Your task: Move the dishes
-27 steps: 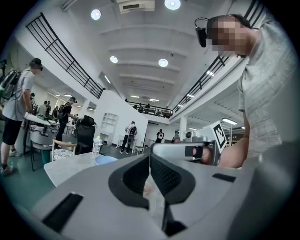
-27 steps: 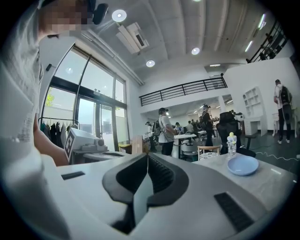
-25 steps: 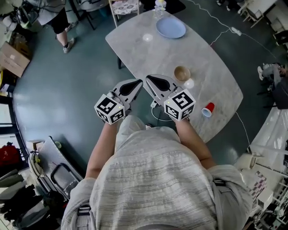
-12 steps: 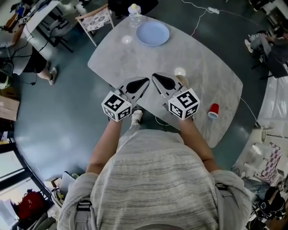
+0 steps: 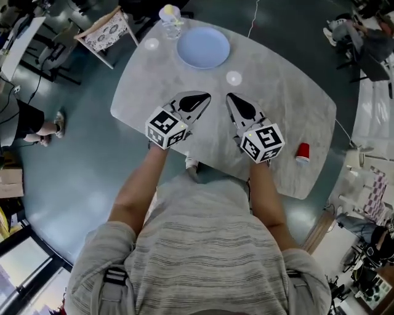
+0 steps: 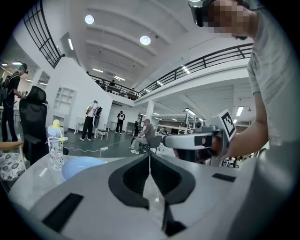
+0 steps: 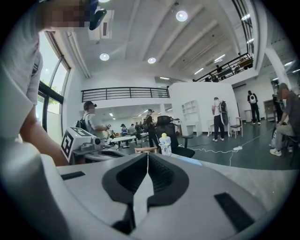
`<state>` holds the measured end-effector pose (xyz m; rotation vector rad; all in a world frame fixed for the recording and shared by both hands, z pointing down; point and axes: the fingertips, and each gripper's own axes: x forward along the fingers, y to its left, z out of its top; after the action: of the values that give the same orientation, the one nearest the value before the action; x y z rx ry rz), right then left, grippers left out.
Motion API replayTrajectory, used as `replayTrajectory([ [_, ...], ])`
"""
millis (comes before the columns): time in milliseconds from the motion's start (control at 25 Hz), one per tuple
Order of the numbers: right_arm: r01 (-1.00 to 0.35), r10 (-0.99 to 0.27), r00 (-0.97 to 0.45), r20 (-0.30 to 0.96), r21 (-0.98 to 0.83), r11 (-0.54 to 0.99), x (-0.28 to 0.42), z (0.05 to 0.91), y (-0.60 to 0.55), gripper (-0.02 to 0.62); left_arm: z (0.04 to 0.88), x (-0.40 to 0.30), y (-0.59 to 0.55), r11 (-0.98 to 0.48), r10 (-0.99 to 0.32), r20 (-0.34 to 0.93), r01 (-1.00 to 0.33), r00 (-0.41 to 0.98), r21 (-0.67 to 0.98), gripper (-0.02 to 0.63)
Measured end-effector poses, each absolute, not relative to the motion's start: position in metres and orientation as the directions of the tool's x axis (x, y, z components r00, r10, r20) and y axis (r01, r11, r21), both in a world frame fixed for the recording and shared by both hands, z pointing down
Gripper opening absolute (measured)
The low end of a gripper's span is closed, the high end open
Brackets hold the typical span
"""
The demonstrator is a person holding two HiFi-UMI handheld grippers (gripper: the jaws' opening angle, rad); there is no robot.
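we hold both tools side by side, low over the near part of the pale worktop [image 5: 289,92]. the left tool [image 5: 196,101] has its jaws pressed together and pinches nothing, and the right tool [image 5: 237,106] is pressed together the same way. the blue plate [image 5: 204,47] lies ahead of both tools, well apart from their tips, with a clear bottle [image 5: 170,13] just beyond it on the left tool's side. a small pale disc [image 5: 233,77] sits between the plate and the right tool's tip. a red cup [image 5: 302,152] sits out to the right tool's right.
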<state>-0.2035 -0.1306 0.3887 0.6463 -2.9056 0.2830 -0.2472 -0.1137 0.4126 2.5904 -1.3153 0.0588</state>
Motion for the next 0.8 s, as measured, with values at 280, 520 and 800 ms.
replayTrajectory([
  [280, -0.528, -0.498, -0.846, 0.193, -0.161, 0.834, -0.199, 0.424, -0.164, 0.019, 0.48, -0.264, -0.172, -0.589, -0.75, 0.288, -0.8, 0.595, 0.118, 0.021],
  [520, -0.55, -0.515, -0.831, 0.211, -0.167, 0.818, -0.187, 0.461, -0.192, 0.02, 0.537, -0.264, -0.221, -0.616, -0.7, 0.393, -0.782, 0.596, 0.09, 0.023],
  [800, -0.593, -0.552, -0.8, 0.233, -0.178, 0.785, -0.168, 0.473, -0.209, 0.02, 0.59, -0.271, -0.266, -0.63, -0.63, 0.569, -0.777, 0.529, 0.025, 0.138],
])
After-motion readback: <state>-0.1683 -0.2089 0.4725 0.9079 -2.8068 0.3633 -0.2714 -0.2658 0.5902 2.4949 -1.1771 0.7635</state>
